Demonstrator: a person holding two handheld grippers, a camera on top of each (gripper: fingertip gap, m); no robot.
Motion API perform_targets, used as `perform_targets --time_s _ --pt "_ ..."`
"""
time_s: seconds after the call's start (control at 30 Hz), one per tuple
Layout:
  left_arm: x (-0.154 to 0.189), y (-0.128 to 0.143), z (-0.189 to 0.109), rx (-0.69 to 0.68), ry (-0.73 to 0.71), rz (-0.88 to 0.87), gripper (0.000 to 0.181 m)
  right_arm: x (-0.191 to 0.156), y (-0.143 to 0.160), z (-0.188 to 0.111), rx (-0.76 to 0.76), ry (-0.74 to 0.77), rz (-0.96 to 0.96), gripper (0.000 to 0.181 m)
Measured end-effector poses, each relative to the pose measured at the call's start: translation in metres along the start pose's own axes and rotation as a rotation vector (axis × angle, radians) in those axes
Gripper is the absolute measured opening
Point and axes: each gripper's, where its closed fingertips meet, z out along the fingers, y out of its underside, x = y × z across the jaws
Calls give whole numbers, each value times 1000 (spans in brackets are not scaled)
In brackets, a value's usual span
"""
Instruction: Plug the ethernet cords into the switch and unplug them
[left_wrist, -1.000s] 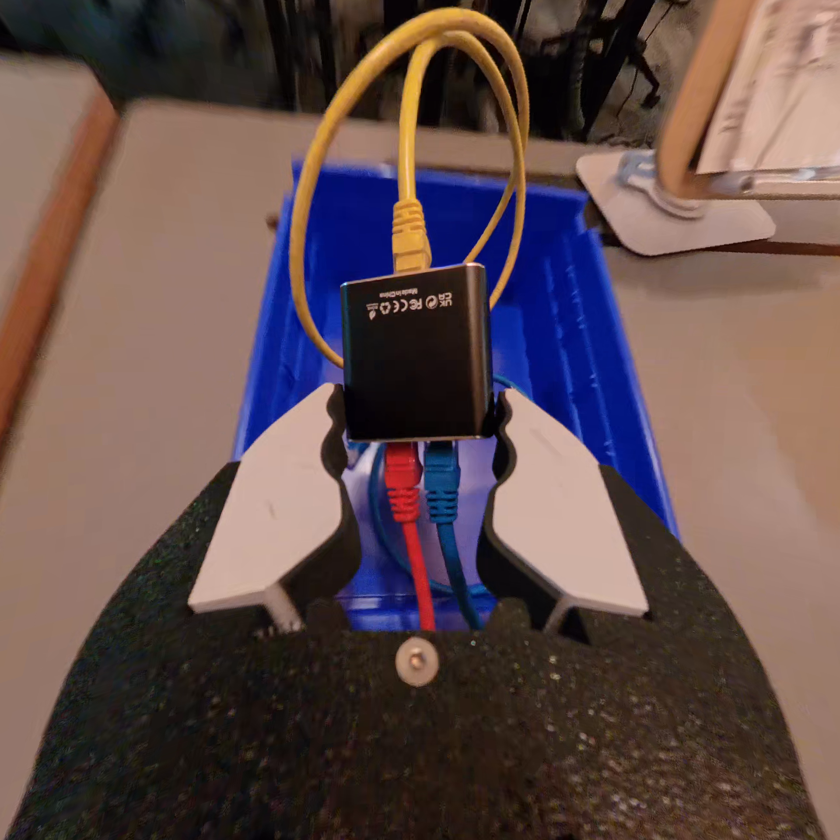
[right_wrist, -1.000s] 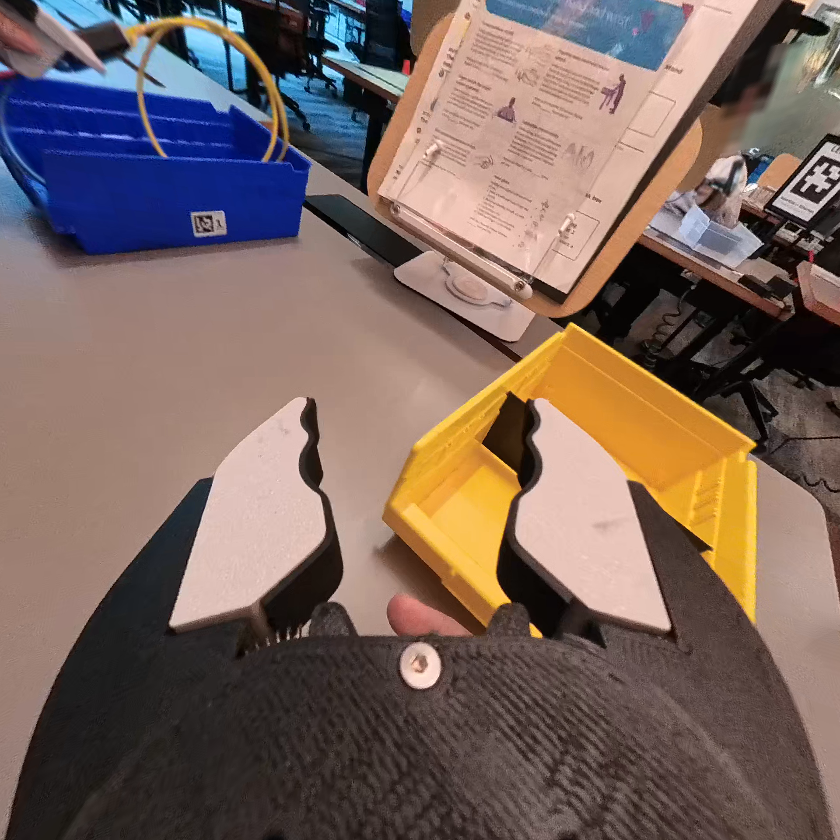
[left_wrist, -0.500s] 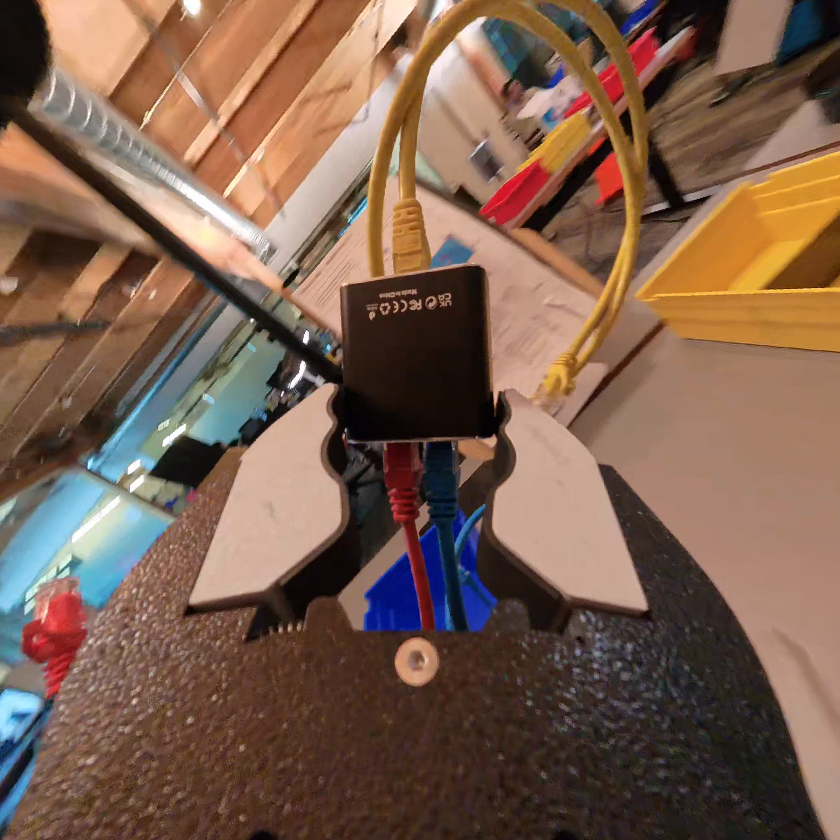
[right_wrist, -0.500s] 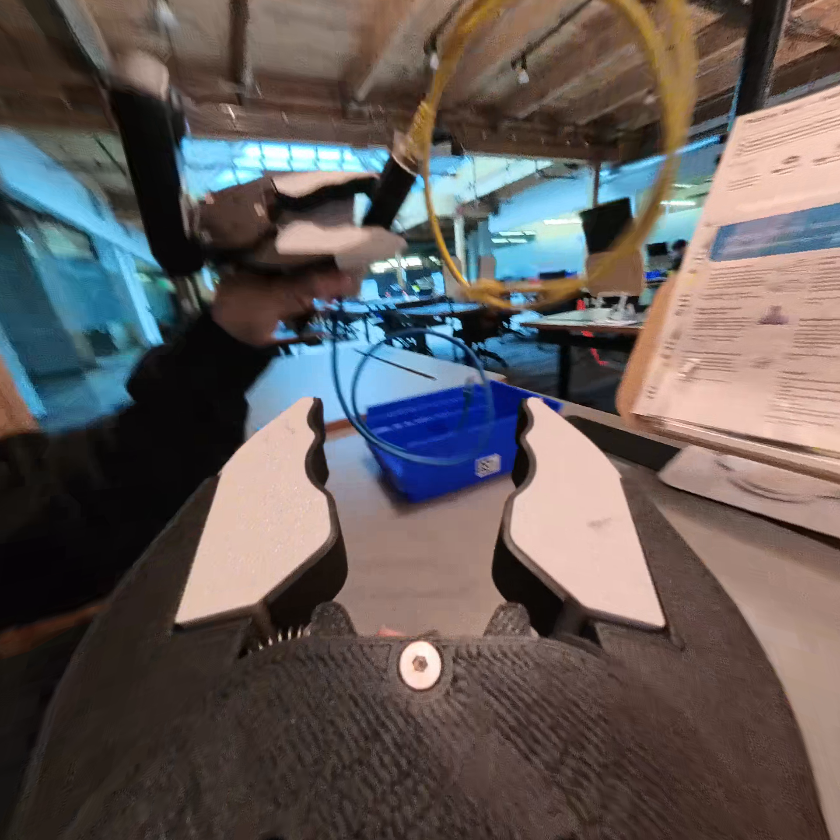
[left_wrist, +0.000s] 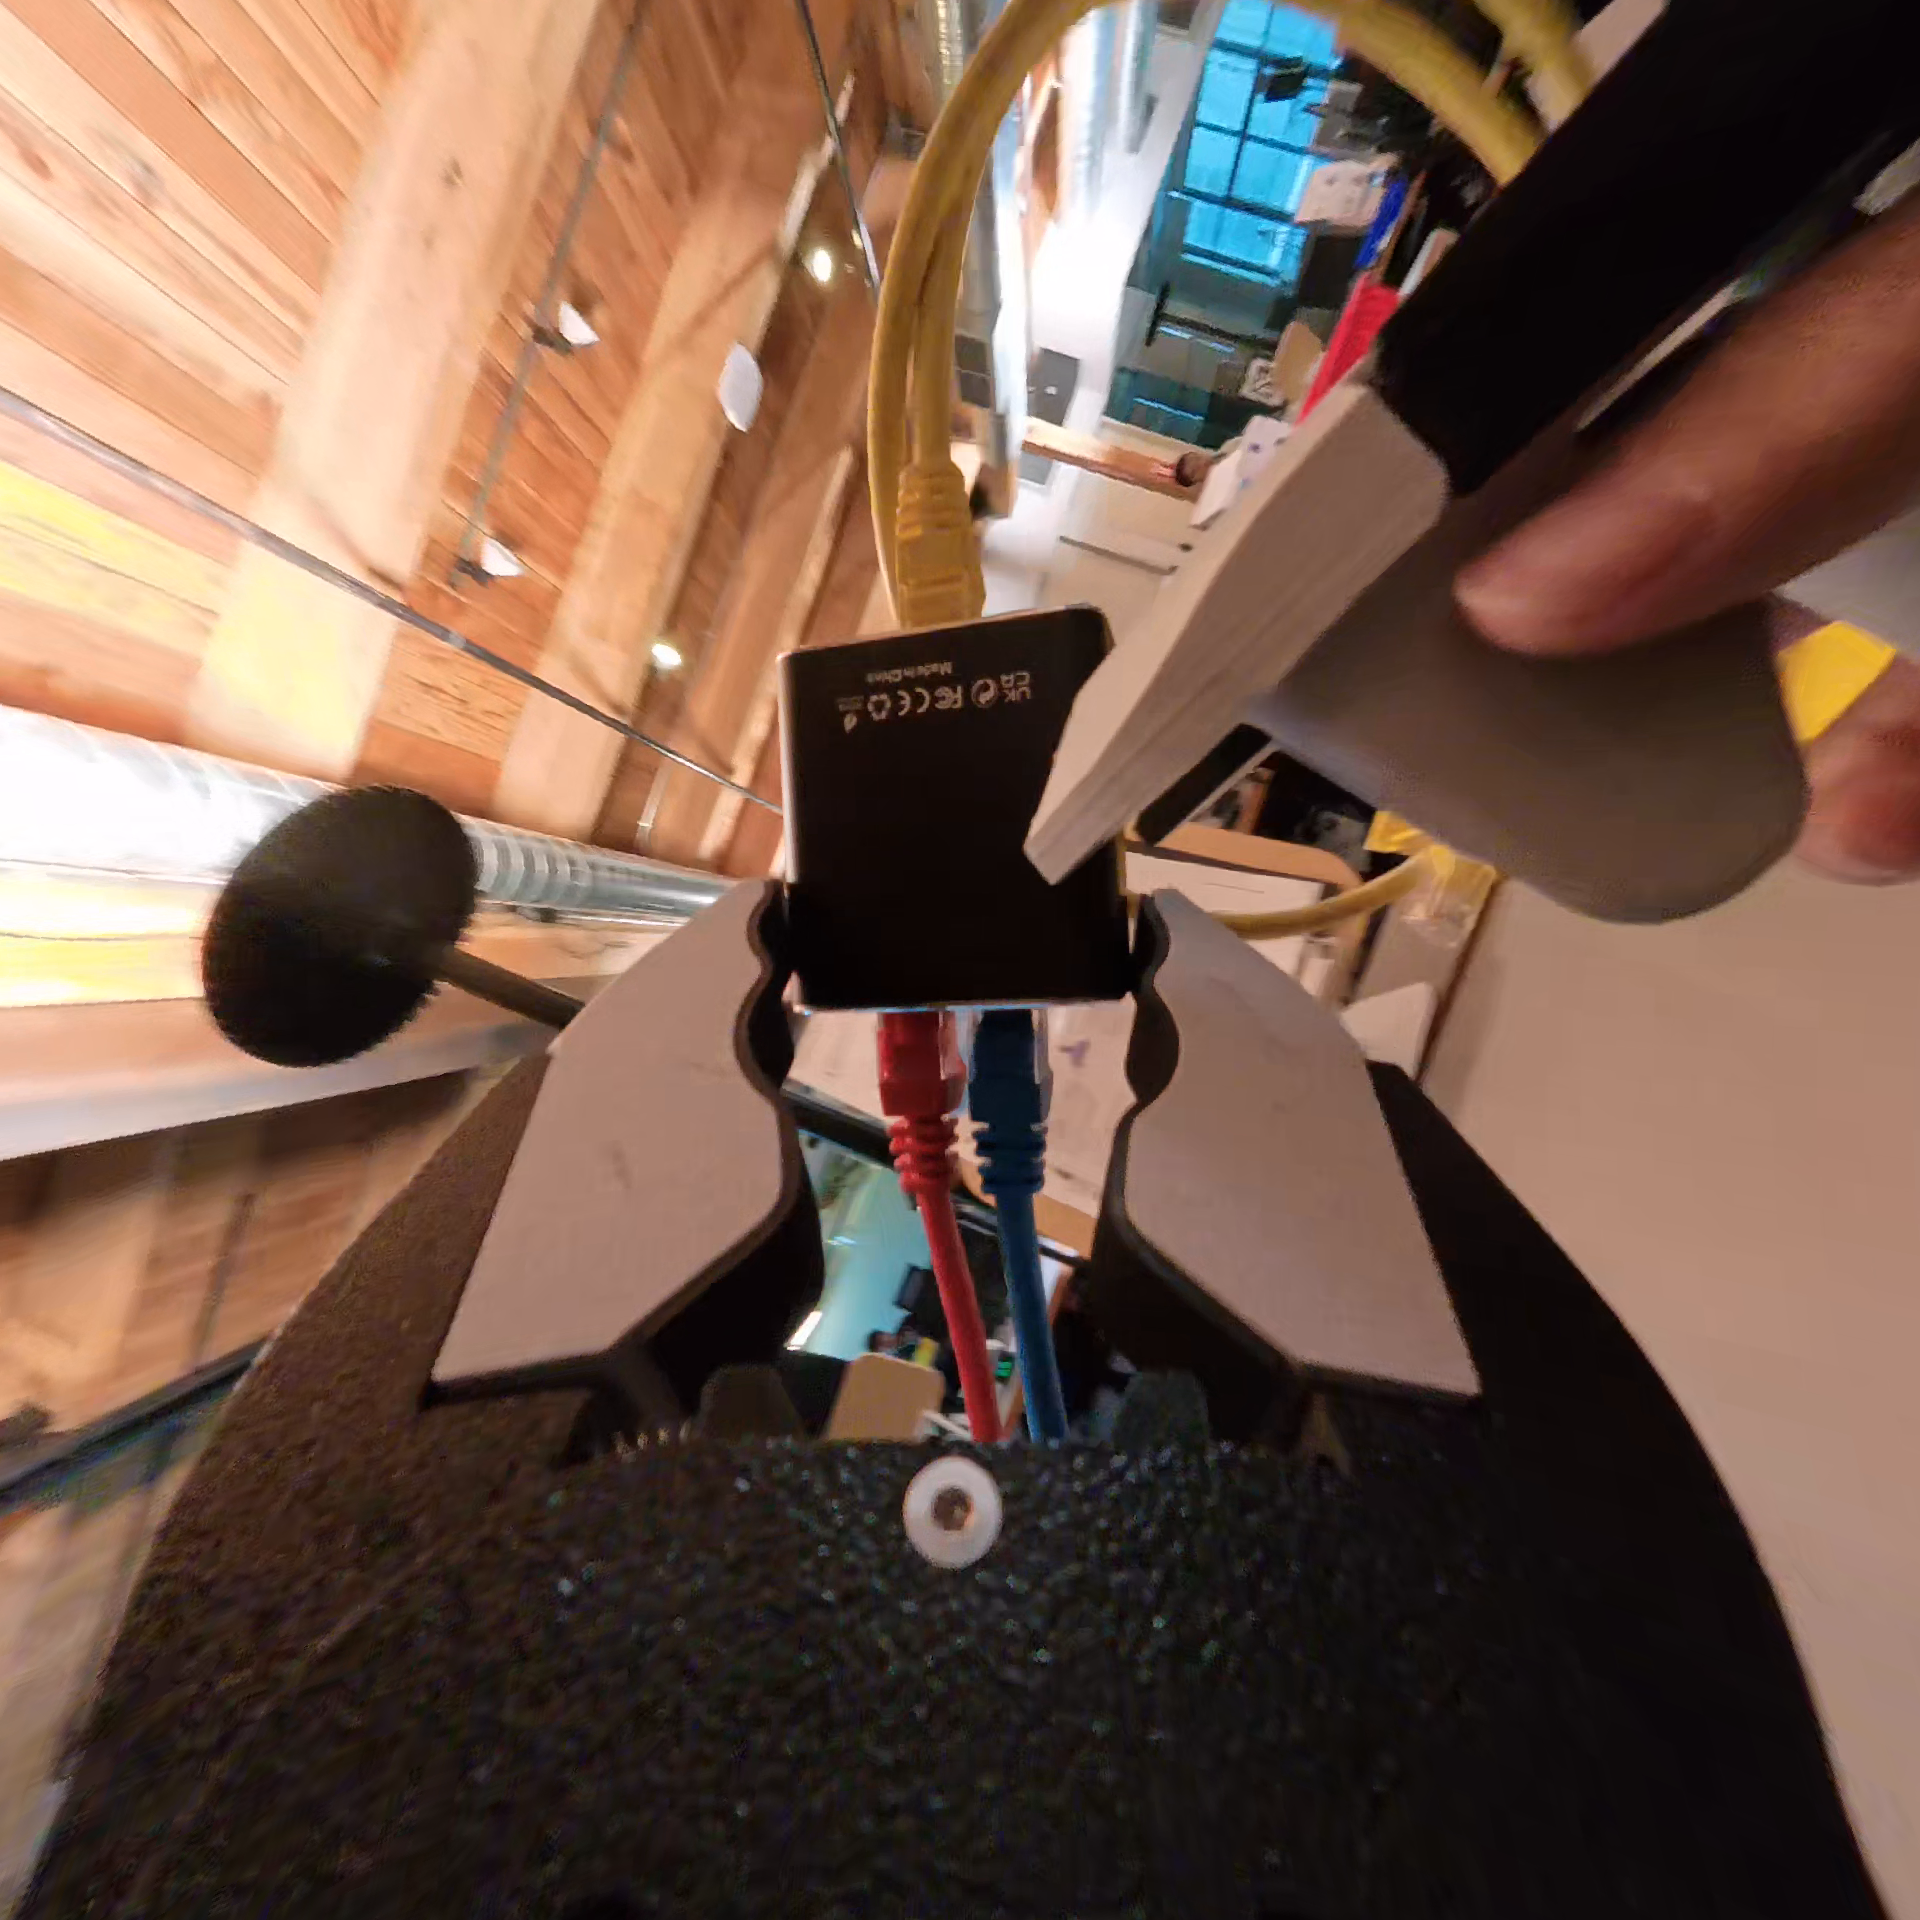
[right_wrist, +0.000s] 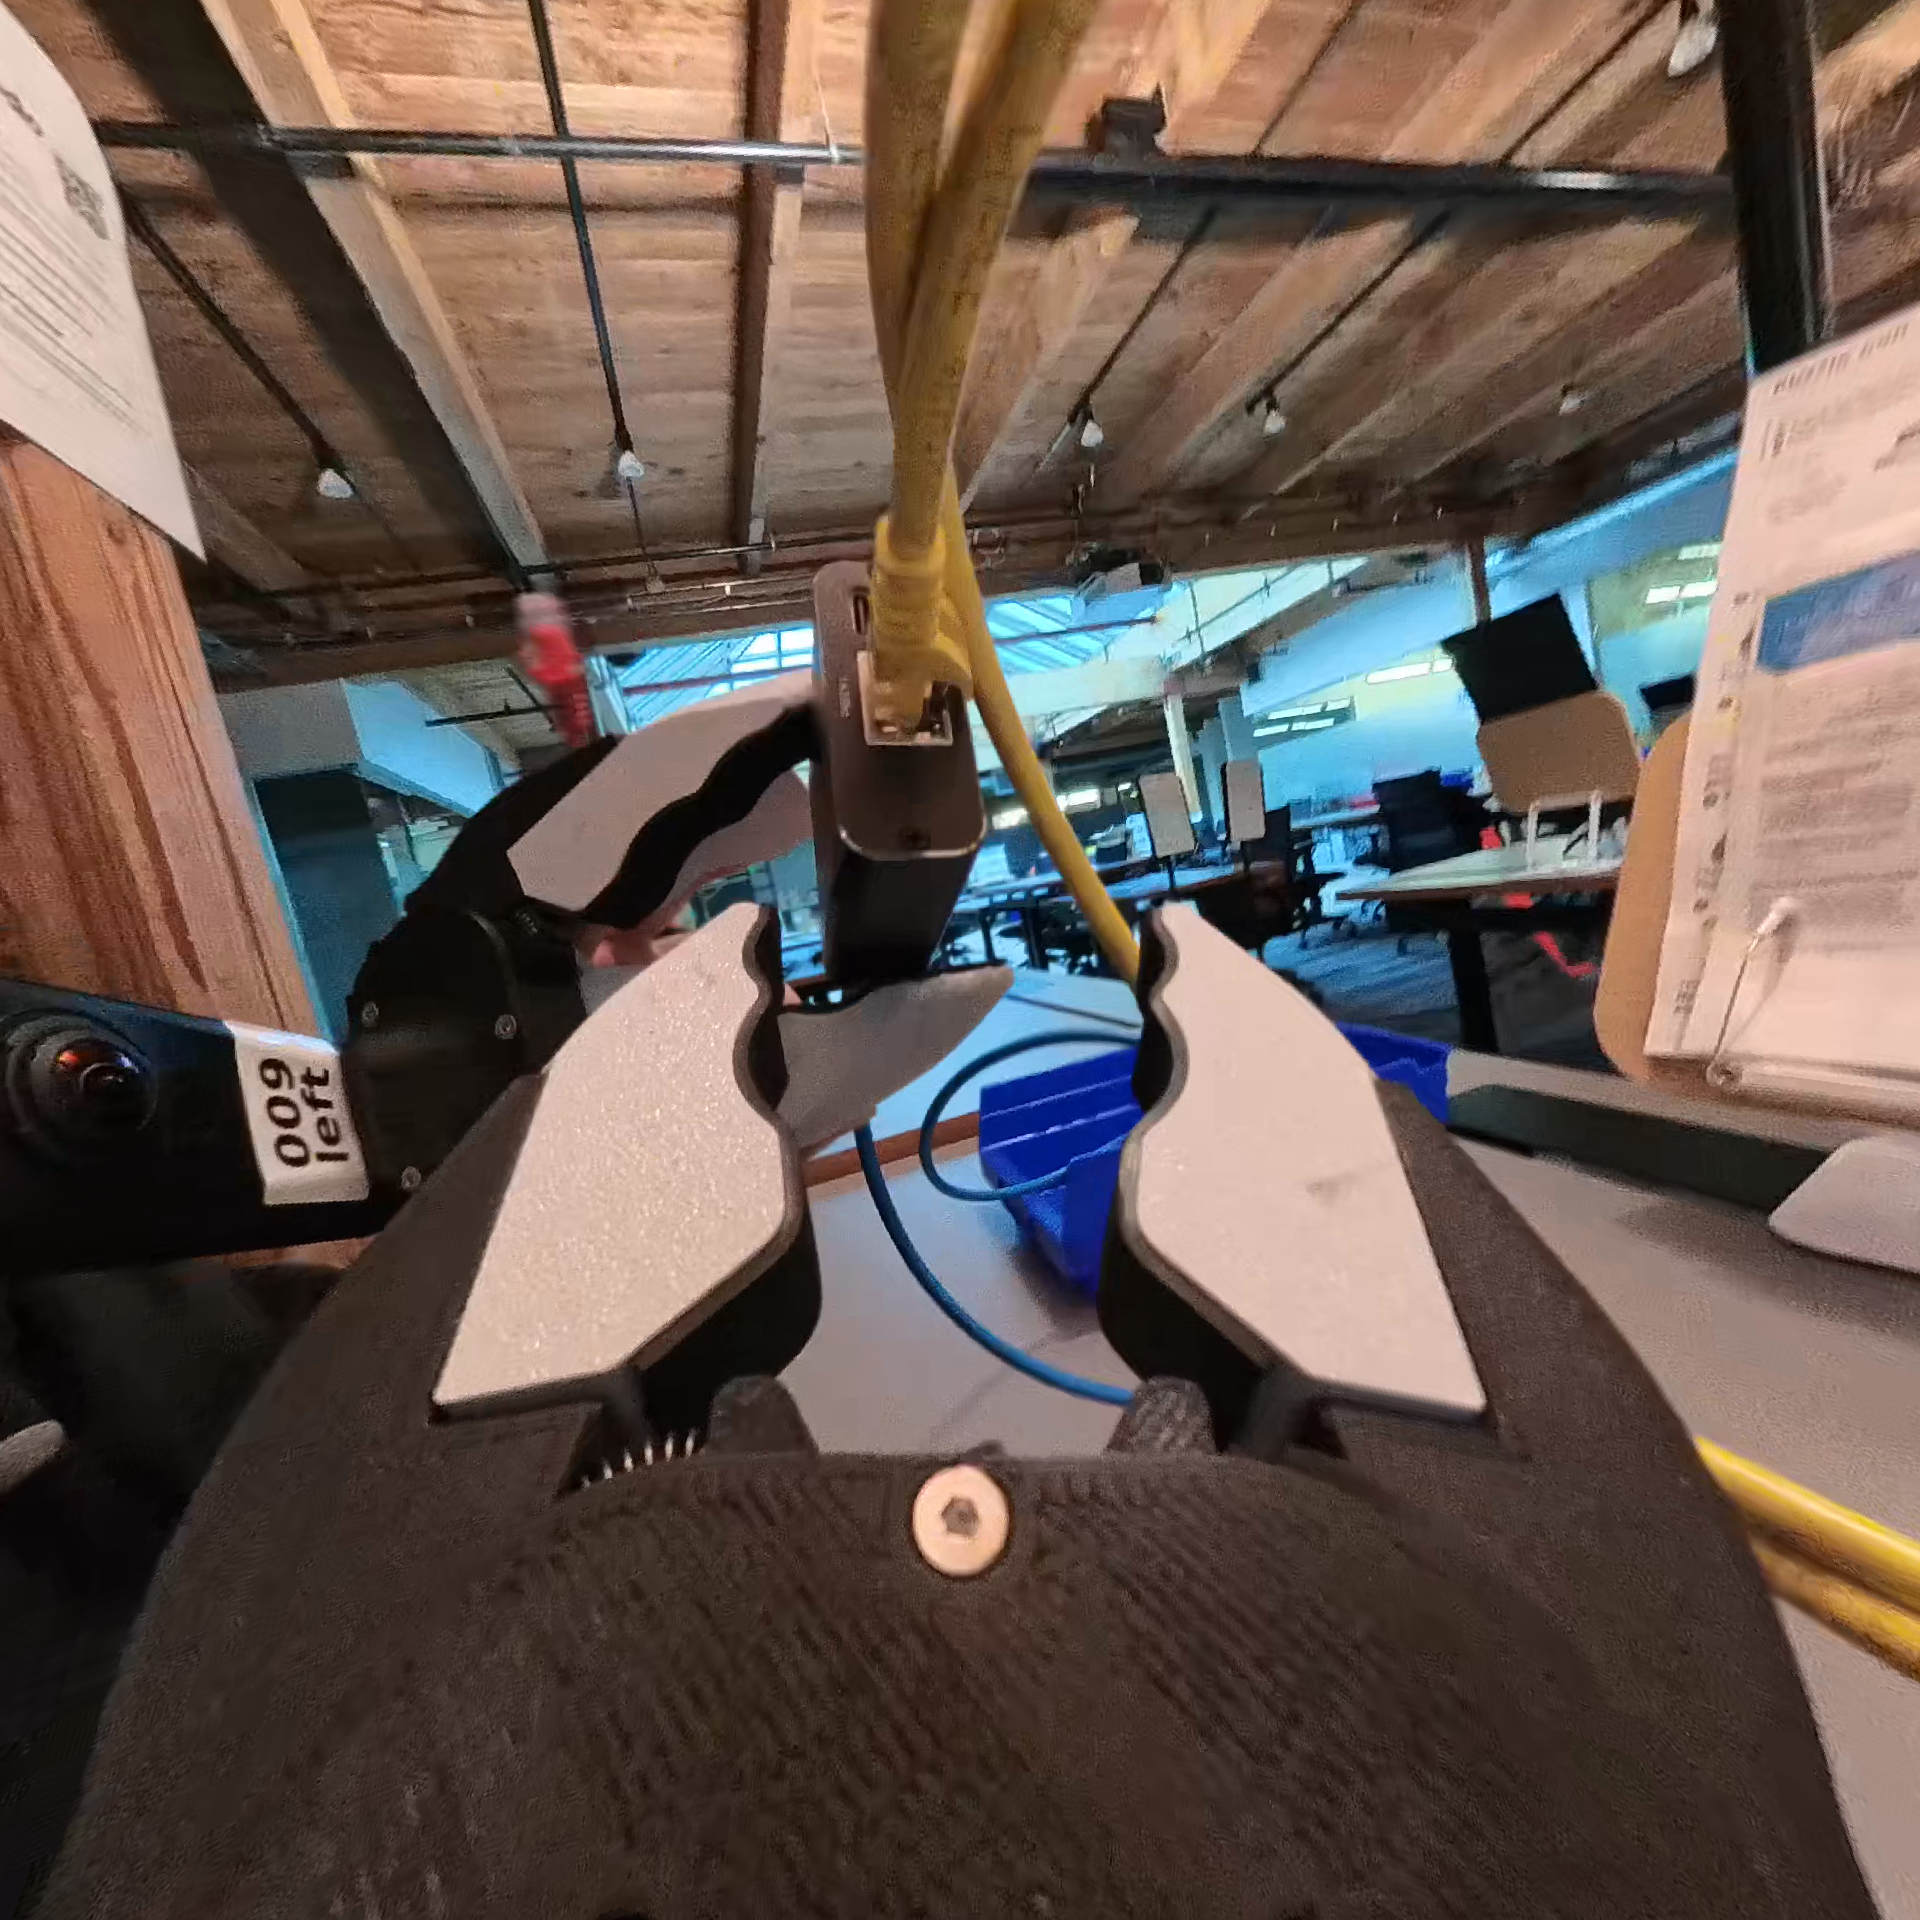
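Left tool (left_wrist: 954, 935) is clamped on the near end of the black switch (left_wrist: 940, 800), held up in the air well above the bench (right_wrist: 1621, 1340) and blue bin (right_wrist: 1070, 1153). All three cords look plugged in: yellow cord (left_wrist: 930, 540) at the switch's far end, red cord (left_wrist: 920, 1112) and blue cord (left_wrist: 1006, 1117) side by side at its near end, so plugging seems done and unplugging is all still left. Right tool (right_wrist: 954, 977) is empty with jaws spread, just beside the switch below the yellow plug, likely lining up for the first pull.
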Motion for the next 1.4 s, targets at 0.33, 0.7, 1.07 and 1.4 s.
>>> perform_targets --time_s 0.33,0.7,1.07,1.4 --pt "-164 37 44 -24 -151 -176 62 -24 -25 -7 53 -49 -75 59" --pt "-36 75 55 -172 352 -421 63 -29 -20 -14 -111 26 -177 51" --pt "117 116 -4 -166 521 -565 62 49 103 8 -352 164 251 65" --pt "141 99 -28 -54 605 -587 70 75 141 7 -231 102 667 26"
